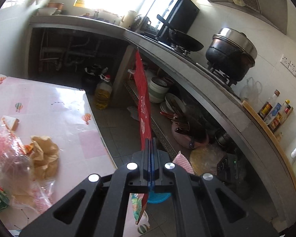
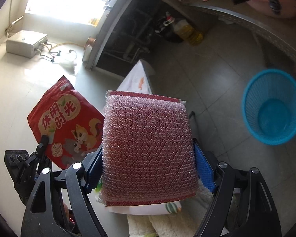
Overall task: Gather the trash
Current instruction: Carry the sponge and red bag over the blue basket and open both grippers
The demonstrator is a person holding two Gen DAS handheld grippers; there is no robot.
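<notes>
Carrying trash: left gripper [image 1: 150, 144] pinches red snack pouch [image 1: 143, 100], right gripper [image 2: 149, 156] clamps pink mesh sponge [image 2: 148, 148]; next, release both above blue mesh bin [image 2: 273, 106]

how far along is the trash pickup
Done: nothing visible in the blue basket. In hand: left gripper shut on the red snack bag, right gripper clamps the red scouring sponge. Left: both drops, plus wrappers on the table.

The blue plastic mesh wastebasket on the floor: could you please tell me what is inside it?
Nothing shows inside the blue plastic mesh wastebasket: its solid blue bottom looks bare. The near wall hides a strip of the bottom, so something small and flat there cannot be ruled out.
</notes>
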